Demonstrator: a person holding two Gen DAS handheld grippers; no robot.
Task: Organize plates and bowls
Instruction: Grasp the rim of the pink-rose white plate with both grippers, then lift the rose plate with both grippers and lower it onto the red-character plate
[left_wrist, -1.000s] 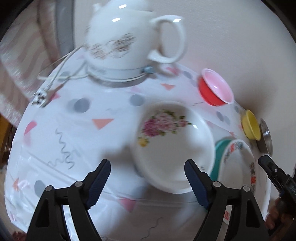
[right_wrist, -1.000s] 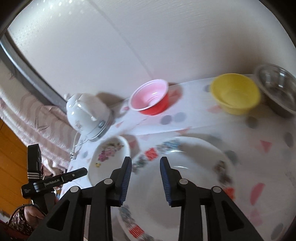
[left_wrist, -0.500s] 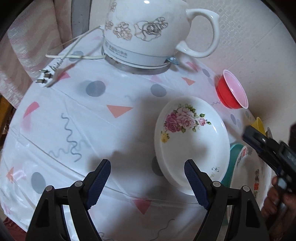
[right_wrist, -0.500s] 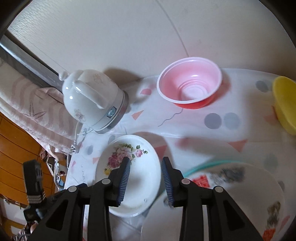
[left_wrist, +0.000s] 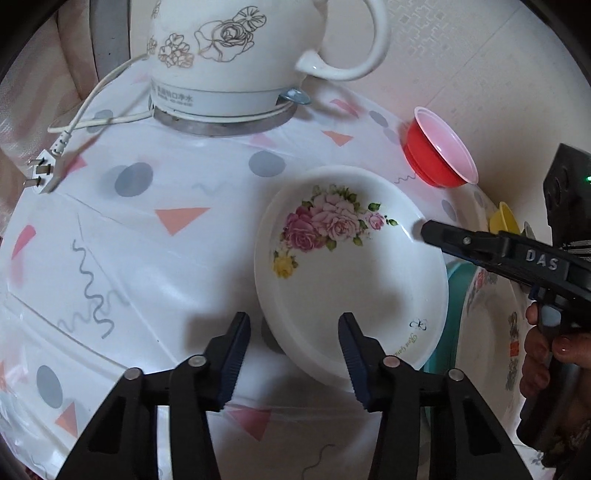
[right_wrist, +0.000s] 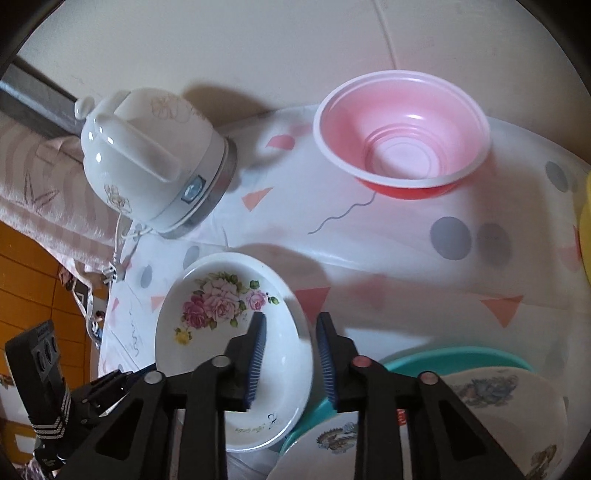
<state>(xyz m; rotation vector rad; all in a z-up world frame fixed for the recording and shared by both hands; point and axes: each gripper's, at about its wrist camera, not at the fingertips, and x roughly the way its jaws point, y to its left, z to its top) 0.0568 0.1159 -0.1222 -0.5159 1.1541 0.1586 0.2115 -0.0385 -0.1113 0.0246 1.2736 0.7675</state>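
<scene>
A white deep plate with pink roses (left_wrist: 351, 266) lies on the patterned tablecloth (left_wrist: 147, 258). My left gripper (left_wrist: 293, 354) straddles its near rim, one finger outside and one over the inside. Its jaws are closing, with a gap still left at the rim. My right gripper (right_wrist: 290, 354) straddles the opposite rim of the rose plate (right_wrist: 207, 332). Its jaws are closing too, the pads still apart from the rim. In the left wrist view its fingers (left_wrist: 461, 240) reach in from the right.
A large patterned plate (right_wrist: 498, 398) rests on a teal plate (right_wrist: 443, 356) just right of the rose plate. A red bowl (right_wrist: 402, 129) and a yellow bowl (left_wrist: 504, 221) stand by the wall. A white kettle (left_wrist: 240, 55) with cord and plug (left_wrist: 40, 173) stands behind.
My right gripper swung left from over the large patterned plate to the rose plate's rim. Both grippers' jaws narrowed, the left by much. The left gripper came lower and closer to the plate.
</scene>
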